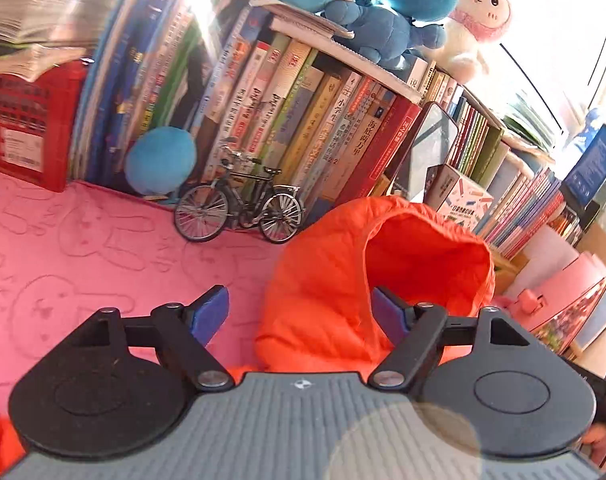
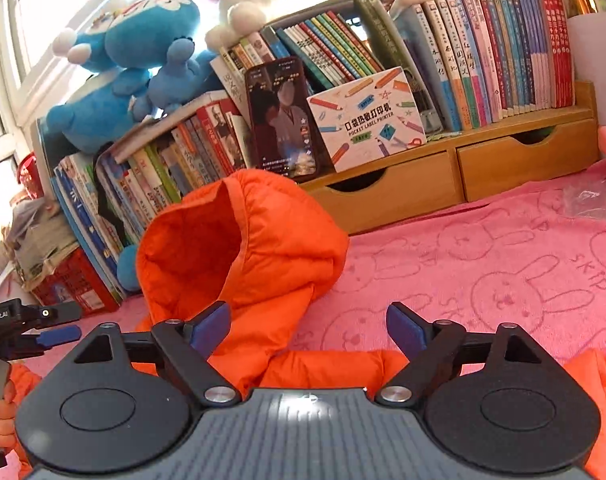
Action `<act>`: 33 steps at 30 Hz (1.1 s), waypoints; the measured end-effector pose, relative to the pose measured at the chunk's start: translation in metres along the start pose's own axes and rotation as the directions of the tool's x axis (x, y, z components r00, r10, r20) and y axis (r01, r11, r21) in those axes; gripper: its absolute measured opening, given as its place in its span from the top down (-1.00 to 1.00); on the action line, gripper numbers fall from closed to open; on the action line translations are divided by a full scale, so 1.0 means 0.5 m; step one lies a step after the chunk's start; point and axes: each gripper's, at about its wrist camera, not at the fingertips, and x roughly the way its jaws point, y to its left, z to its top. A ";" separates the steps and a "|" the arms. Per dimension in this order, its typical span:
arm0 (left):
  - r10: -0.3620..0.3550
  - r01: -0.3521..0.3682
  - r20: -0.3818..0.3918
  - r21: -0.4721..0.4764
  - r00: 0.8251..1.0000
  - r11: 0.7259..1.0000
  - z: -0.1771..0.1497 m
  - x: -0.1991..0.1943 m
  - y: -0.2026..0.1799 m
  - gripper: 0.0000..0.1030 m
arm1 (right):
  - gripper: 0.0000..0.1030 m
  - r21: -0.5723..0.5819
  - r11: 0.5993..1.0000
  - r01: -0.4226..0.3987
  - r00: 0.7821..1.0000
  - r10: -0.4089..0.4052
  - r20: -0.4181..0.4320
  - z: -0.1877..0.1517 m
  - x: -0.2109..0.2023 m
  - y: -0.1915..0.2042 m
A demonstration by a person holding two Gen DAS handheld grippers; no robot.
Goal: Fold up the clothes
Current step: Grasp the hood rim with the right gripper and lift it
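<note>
An orange hooded puffer jacket [image 1: 327,288] lies on a pink rabbit-print cloth [image 1: 83,248], its hood standing up and open. My left gripper [image 1: 299,312] is open and empty just above the jacket's collar, left of the hood. In the right wrist view the jacket [image 2: 263,248] lies ahead with its hood upright, and my right gripper [image 2: 309,328] is open and empty above the collar, right of the hood. The left gripper [image 2: 59,334] shows at the left edge of that view.
Rows of books [image 1: 303,120] line the back, with blue plush toys [image 1: 367,8] on top. A model bicycle [image 1: 239,204] and a red crate [image 1: 27,128] stand at the back left. A wooden drawer shelf [image 2: 463,172], a phone [image 2: 283,120] and a printer box [image 2: 367,116] stand behind the jacket.
</note>
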 end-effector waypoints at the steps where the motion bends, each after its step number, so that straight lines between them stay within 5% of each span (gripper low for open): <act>1: 0.002 -0.002 -0.003 0.011 1.000 1.000 0.007 0.023 -0.009 -0.53 | -0.78 0.001 1.000 0.005 1.000 -0.005 -0.006 0.015 0.013 -0.001; 4: 0.124 -0.123 0.006 0.161 0.992 0.979 0.012 0.103 -0.064 -0.55 | -0.87 -0.040 0.999 0.012 0.999 -0.013 -0.031 0.047 0.060 0.022; 6: 0.275 -0.272 0.025 0.270 0.961 0.924 0.010 0.160 -0.099 -0.55 | -0.93 -0.113 0.993 0.031 0.999 -0.034 -0.027 0.053 0.090 0.061; 8: 0.408 -0.401 0.051 0.324 0.912 0.857 0.014 0.207 -0.114 -0.50 | -0.92 -0.218 0.970 0.109 0.994 -0.110 0.005 0.057 0.121 0.102; 9: 0.462 -0.460 0.072 0.315 0.884 0.830 0.021 0.218 -0.111 -0.42 | -0.82 -0.264 0.950 0.164 0.986 -0.164 0.022 0.059 0.138 0.115; 10: 0.505 -0.509 0.098 0.293 0.858 0.809 0.029 0.219 -0.105 -0.37 | -0.15 -0.303 0.929 0.212 0.977 -0.212 0.031 0.063 0.154 0.121; 11: 0.524 -0.541 0.133 0.242 0.841 0.806 0.040 0.202 -0.095 -0.31 | 0.76 -0.341 0.904 0.258 0.965 -0.259 0.043 0.067 0.169 0.128; 14: 0.477 -0.533 0.313 0.124 0.822 0.837 0.045 0.102 -0.080 -0.31 | 0.72 -0.413 0.854 0.317 0.946 -0.251 0.206 0.068 0.147 0.151; 15: 0.441 -0.533 0.420 0.128 0.793 0.836 0.029 0.053 -0.087 -0.31 | 0.70 -0.451 0.821 0.351 0.924 -0.226 0.309 0.055 0.126 0.170; 17: 0.413 -0.590 0.551 0.188 0.725 0.785 -0.005 0.000 -0.108 -0.38 | 0.63 -0.509 0.739 0.441 0.842 -0.144 0.520 0.016 0.084 0.210; 18: 0.418 -0.616 0.556 0.231 0.719 0.753 -0.015 -0.007 -0.111 -0.41 | 0.63 -0.527 0.718 0.455 0.828 -0.124 0.546 0.001 0.080 0.219; 19: 0.440 -0.628 0.522 0.259 0.730 0.734 -0.019 -0.004 -0.104 -0.41 | 0.63 -0.546 0.703 0.456 0.829 -0.114 0.547 -0.011 0.082 0.225; 21: 0.501 -0.621 0.395 0.284 0.770 0.731 -0.023 0.014 -0.070 -0.42 | 0.62 -0.559 0.724 0.404 0.888 -0.163 0.430 -0.021 0.116 0.205; 24: 0.584 -0.611 0.182 0.292 0.791 0.736 -0.042 0.069 -0.017 -0.48 | 0.46 -0.530 0.784 0.322 0.946 -0.249 0.206 -0.036 0.170 0.156; 27: 0.624 -0.608 0.069 0.332 0.778 0.721 -0.084 0.109 0.006 -0.50 | 0.46 -0.545 0.792 0.275 0.953 -0.297 0.049 -0.062 0.210 0.139; 30: 0.647 -0.625 0.084 0.378 0.758 0.683 -0.111 0.126 0.000 -0.54 | 0.46 -0.590 0.763 0.264 0.947 -0.321 0.007 -0.068 0.223 0.148; 33: 0.652 -0.627 0.094 0.404 0.753 0.666 -0.109 0.136 -0.005 -0.60 | 0.42 -0.578 0.776 0.254 0.944 -0.328 -0.025 -0.055 0.242 0.134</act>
